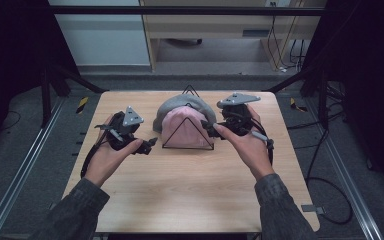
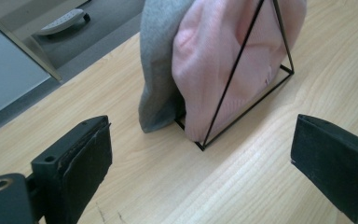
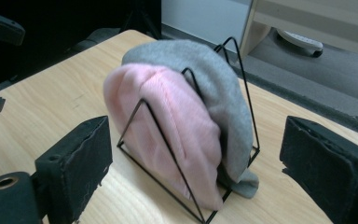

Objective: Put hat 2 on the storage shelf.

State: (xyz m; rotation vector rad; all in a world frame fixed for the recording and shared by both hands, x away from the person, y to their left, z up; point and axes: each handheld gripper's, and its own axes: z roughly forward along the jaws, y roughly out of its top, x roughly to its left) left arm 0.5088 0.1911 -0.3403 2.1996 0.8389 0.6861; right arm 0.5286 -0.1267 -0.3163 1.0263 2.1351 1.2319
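My sleeves sit at the near desk edge in the high view, forearms running forward to both claws. Left claw is open, jaws wide apart, holding nothing, resting low just left of the wire rack. Right claw is open too, empty, at the rack's right side, close to the pink hat; contact there I cannot tell.

Rack is a black triangular wire frame standing mid desk, toward the far edge. Pink hat hangs in the front triangle, grey hat right behind it, the two touching. Grey hat's edge droops to the desk on the left side.

Left claw view: both jaws spread with bare wood between them, rack corner ahead, pink hat inside the wire, grey hat pressed against it on the left.

Right claw view: jaws spread on either side of the rack, pink hat nearest, grey hat behind, its hem touching the wood.
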